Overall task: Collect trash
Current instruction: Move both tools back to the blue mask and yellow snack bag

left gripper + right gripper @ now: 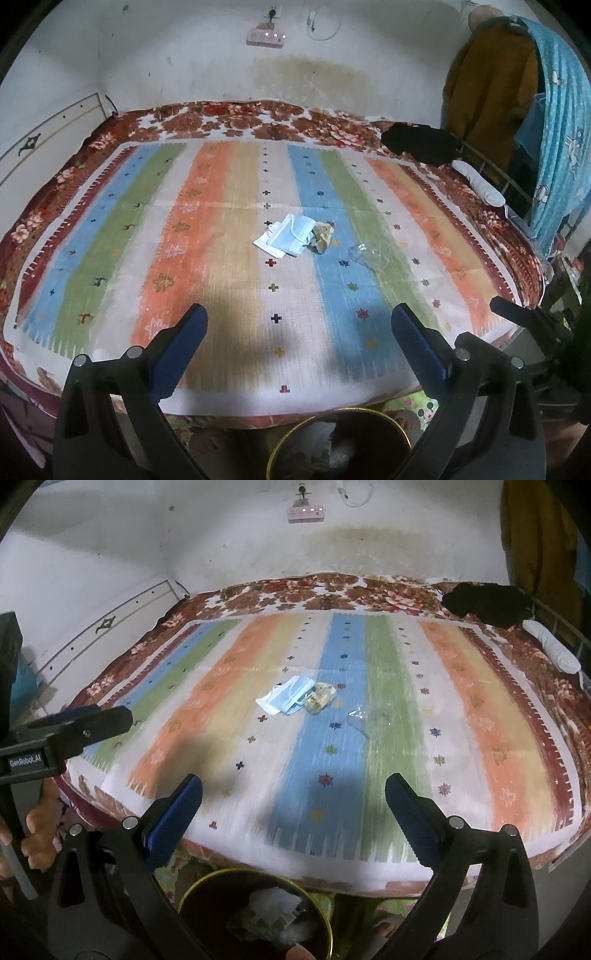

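Note:
A blue face mask on white paper (291, 233) (287, 700) lies mid-bed beside a crumpled yellowish wrapper (323, 236) (320, 700). A clear plastic scrap (369, 254) (364, 718) lies to their right. A dark bin with a gold rim (343, 443) (258, 912) stands on the floor below the bed's near edge and holds white trash. My left gripper (299, 354) is open and empty over the near bed edge above the bin. My right gripper (293, 823) is open and empty too. The left gripper also shows in the right wrist view (74, 731).
The bed has a striped mat (221, 240) over a floral blanket (258, 118). A black garment (421, 144) and a white roll (480, 182) lie at the far right by a metal rail. Clothes (554, 129) hang at right. The wall is behind.

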Demonstrator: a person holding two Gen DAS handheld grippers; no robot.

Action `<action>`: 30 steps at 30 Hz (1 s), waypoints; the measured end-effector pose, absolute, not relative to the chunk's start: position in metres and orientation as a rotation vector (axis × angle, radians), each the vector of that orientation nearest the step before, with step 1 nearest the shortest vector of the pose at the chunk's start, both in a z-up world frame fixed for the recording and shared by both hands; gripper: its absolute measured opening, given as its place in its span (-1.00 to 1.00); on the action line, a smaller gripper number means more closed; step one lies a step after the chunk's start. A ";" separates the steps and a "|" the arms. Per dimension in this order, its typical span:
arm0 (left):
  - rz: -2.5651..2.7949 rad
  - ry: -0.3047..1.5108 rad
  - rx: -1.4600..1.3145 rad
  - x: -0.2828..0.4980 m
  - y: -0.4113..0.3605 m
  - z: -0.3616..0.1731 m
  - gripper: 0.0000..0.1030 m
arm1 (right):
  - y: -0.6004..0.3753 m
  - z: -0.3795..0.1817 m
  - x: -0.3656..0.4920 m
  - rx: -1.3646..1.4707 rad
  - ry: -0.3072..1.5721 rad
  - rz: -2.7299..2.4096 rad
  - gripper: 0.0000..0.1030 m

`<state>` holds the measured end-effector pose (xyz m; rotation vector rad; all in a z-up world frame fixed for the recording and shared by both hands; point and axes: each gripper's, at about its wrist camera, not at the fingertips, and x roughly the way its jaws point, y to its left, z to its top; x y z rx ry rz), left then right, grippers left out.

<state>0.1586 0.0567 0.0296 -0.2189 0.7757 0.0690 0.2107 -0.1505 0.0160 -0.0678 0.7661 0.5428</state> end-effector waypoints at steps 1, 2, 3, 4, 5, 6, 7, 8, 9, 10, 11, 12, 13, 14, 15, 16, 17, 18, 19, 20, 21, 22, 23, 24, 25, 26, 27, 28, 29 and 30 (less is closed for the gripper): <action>0.066 0.783 -0.218 0.163 0.058 0.029 0.89 | -0.150 0.016 0.213 -0.062 0.771 0.544 0.83; 0.069 0.786 -0.219 0.166 0.058 0.028 0.89 | -0.149 0.016 0.218 -0.055 0.776 0.546 0.83; 0.075 0.788 -0.220 0.170 0.059 0.028 0.89 | -0.148 0.016 0.223 -0.056 0.777 0.546 0.83; 0.077 0.789 -0.220 0.173 0.060 0.027 0.89 | -0.147 0.016 0.225 -0.059 0.775 0.543 0.83; 0.078 0.791 -0.221 0.177 0.062 0.027 0.89 | -0.145 0.017 0.229 -0.068 0.768 0.537 0.83; 0.079 0.792 -0.221 0.179 0.062 0.027 0.89 | -0.144 0.017 0.232 -0.075 0.764 0.533 0.83; 0.078 0.790 -0.225 0.182 0.063 0.027 0.89 | -0.143 0.017 0.236 -0.079 0.759 0.529 0.83; 0.075 0.789 -0.228 0.184 0.064 0.028 0.89 | -0.141 0.018 0.241 -0.078 0.754 0.526 0.83; 0.072 0.785 -0.234 0.187 0.065 0.028 0.89 | -0.140 0.018 0.244 -0.077 0.755 0.527 0.83; 0.070 0.782 -0.237 0.189 0.066 0.029 0.89 | -0.138 0.017 0.248 -0.075 0.756 0.531 0.83; 0.070 0.780 -0.239 0.192 0.067 0.029 0.89 | -0.137 0.018 0.250 -0.073 0.757 0.534 0.83; 0.071 0.781 -0.239 0.196 0.067 0.029 0.89 | -0.136 0.017 0.253 -0.071 0.758 0.537 0.83; 0.072 0.784 -0.237 0.200 0.068 0.028 0.89 | -0.134 0.017 0.255 -0.072 0.758 0.538 0.83; 0.076 0.789 -0.234 0.205 0.069 0.026 0.89 | -0.133 0.016 0.259 -0.074 0.758 0.539 0.83; 0.081 0.793 -0.234 0.208 0.071 0.025 0.89 | -0.131 0.016 0.262 -0.078 0.756 0.539 0.83; 0.084 0.796 -0.237 0.212 0.073 0.023 0.89 | -0.130 0.016 0.265 -0.083 0.754 0.536 0.83; 0.087 0.799 -0.242 0.214 0.075 0.022 0.89 | -0.128 0.015 0.269 -0.091 0.752 0.530 0.83; 0.090 0.801 -0.252 0.218 0.078 0.020 0.89 | -0.127 0.014 0.273 -0.095 0.753 0.528 0.83; 0.093 0.804 -0.263 0.222 0.081 0.018 0.89 | -0.125 0.012 0.278 -0.096 0.757 0.529 0.83; 0.095 0.807 -0.273 0.226 0.084 0.016 0.89 | -0.124 0.010 0.281 -0.097 0.760 0.530 0.83; 0.095 0.809 -0.277 0.228 0.086 0.014 0.89 | -0.121 0.008 0.286 -0.101 0.765 0.530 0.83; 0.095 0.812 -0.278 0.231 0.087 0.013 0.89 | -0.119 0.007 0.288 -0.105 0.766 0.529 0.83; 0.096 0.812 -0.276 0.233 0.088 0.011 0.89 | -0.117 0.005 0.293 -0.111 0.769 0.528 0.83; 0.098 0.811 -0.271 0.237 0.089 0.010 0.89 | -0.115 0.003 0.296 -0.113 0.770 0.527 0.83; 0.100 0.810 -0.267 0.239 0.090 0.009 0.89 | -0.114 0.002 0.299 -0.115 0.772 0.526 0.83; 0.100 0.809 -0.267 0.241 0.090 0.009 0.89 | -0.112 0.000 0.304 -0.115 0.777 0.524 0.83; 0.100 0.809 -0.268 0.244 0.091 0.007 0.89 | -0.110 -0.003 0.308 -0.114 0.782 0.523 0.83; 0.102 0.810 -0.270 0.247 0.093 0.006 0.89 | -0.109 -0.004 0.311 -0.113 0.785 0.522 0.83; 0.102 0.811 -0.273 0.249 0.094 0.005 0.89 | -0.107 -0.007 0.316 -0.112 0.791 0.520 0.83; 0.102 0.814 -0.277 0.252 0.095 0.004 0.89 | -0.106 -0.009 0.320 -0.109 0.798 0.519 0.83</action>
